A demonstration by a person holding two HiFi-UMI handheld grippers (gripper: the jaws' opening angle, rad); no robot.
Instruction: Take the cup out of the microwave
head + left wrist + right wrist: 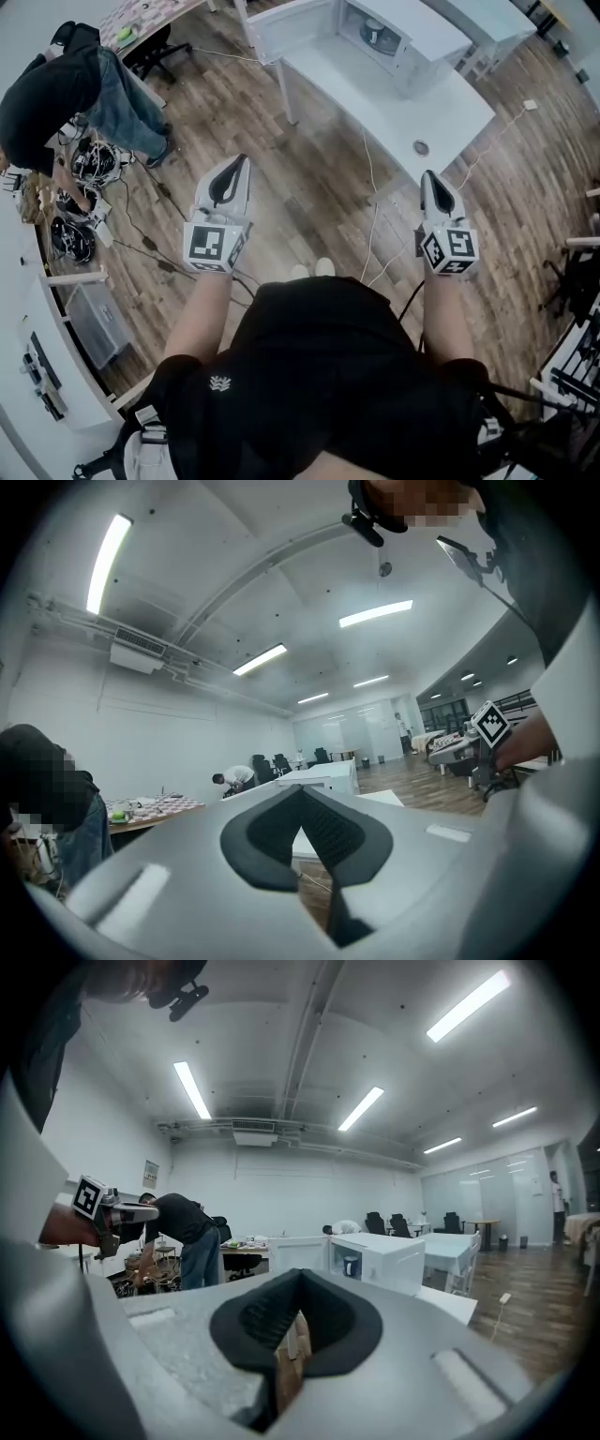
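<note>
Wooden floor point(319, 187) separates left tongs point(239, 165) and right tongs point(429, 178), both closed empty, from cup point(373, 34) inside microwave point(417, 58).

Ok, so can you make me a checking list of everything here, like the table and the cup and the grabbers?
Surface: white table, with a small round hole in its top.
Job's things: white box-shaped microwave at the table's far end, door open; dark cup stands inside, not yet taken out.
Clutter: black coiled gear on the floor at the left.
Grippers: left gripper and right gripper both shut, empty, held over the floor short of the table.
Cables: thin white cable trails from the table across the floor.
Surroundings: brown wood-plank floor; person in a black top bending over at the left.
</note>
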